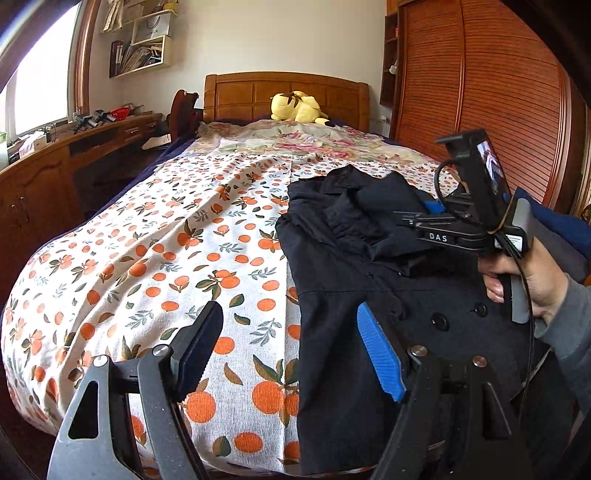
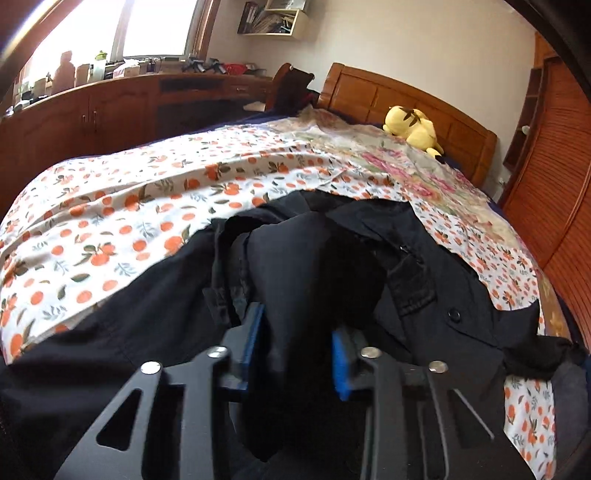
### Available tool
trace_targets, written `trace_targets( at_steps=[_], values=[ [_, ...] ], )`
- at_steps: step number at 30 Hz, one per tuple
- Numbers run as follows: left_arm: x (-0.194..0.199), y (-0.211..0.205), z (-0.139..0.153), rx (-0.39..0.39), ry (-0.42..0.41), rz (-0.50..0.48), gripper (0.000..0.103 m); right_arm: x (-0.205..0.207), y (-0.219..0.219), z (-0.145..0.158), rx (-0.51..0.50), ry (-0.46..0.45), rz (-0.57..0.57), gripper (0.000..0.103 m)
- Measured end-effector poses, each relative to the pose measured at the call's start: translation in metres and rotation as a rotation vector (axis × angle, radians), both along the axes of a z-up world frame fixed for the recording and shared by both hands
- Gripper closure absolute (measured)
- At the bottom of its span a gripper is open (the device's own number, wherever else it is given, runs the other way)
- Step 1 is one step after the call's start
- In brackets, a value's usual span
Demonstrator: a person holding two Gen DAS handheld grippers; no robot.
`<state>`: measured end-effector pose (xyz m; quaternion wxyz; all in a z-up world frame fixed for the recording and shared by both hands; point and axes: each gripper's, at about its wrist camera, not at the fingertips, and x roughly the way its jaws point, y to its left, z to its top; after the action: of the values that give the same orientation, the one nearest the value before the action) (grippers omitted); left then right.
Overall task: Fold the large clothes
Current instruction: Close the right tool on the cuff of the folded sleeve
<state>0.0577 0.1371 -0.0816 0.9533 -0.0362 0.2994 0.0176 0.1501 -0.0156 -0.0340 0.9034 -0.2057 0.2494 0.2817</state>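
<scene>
Black coat (image 2: 147,314) fold pinched in right hand-held gripper (image 2: 295,354).

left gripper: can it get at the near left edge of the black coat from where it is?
Probably yes. The left gripper stands open over the bedsheet, its blue pad already at the black coat edge, with nothing between. The right gripper is shut on coat fabric further right.

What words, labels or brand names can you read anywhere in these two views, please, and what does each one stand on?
"DAS": white letters on the black body of the right gripper, seen from the left wrist view.
White bag on the wall shelf: dark print, too small to read.
Small white label by the handle: too blurred to read.
Right wrist view: no readable text.
</scene>
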Motion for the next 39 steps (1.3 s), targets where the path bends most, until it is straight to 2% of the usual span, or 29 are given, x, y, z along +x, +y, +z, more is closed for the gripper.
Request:
trace_targets(
  at_steps=[1, 2, 6, 9, 14, 18, 20, 27, 30, 34, 39],
  values=[
    [0.001, 0.0, -0.002, 0.001, -0.002, 0.0, 0.027, 0.001, -0.002, 0.0, -0.003, -0.007, -0.006, 0.084],
    [0.002, 0.0, -0.004, -0.001, -0.004, 0.001, 0.027, 0.002, -0.008, -0.001, 0.001, -0.014, -0.014, 0.086],
    [0.012, -0.005, -0.017, -0.022, 0.002, -0.009, 0.027, 0.004, -0.03, -0.003, 0.041, -0.012, -0.093, 0.087],
    [0.018, -0.01, -0.027, -0.03, -0.004, -0.016, 0.027, 0.008, -0.054, -0.012, 0.082, 0.055, -0.133, 0.087],
    [0.021, -0.017, -0.038, -0.042, -0.025, -0.02, 0.027, 0.014, -0.074, -0.029, 0.05, 0.126, -0.158, 0.074],
    [0.019, -0.022, -0.042, -0.044, -0.046, -0.024, 0.027, 0.012, -0.08, -0.017, 0.053, 0.12, -0.183, 0.058],
    [0.017, -0.022, -0.041, -0.041, -0.06, -0.03, 0.027, 0.005, -0.075, -0.008, 0.053, 0.1, -0.184, 0.053],
    [0.012, -0.018, -0.036, -0.082, -0.093, -0.035, 0.027, -0.031, -0.07, 0.017, 0.071, -0.009, -0.131, 0.052],
    [0.012, -0.016, -0.037, -0.087, -0.094, -0.039, 0.027, -0.036, -0.051, 0.021, 0.066, 0.005, -0.075, 0.052],
    [0.011, -0.015, -0.038, -0.083, -0.09, -0.034, 0.027, -0.029, -0.022, 0.014, 0.008, 0.03, -0.023, 0.052],
    [0.005, -0.014, -0.035, -0.077, -0.101, -0.03, 0.027, 0.004, 0.0, 0.003, -0.061, 0.1, -0.013, 0.052]
  ],
)
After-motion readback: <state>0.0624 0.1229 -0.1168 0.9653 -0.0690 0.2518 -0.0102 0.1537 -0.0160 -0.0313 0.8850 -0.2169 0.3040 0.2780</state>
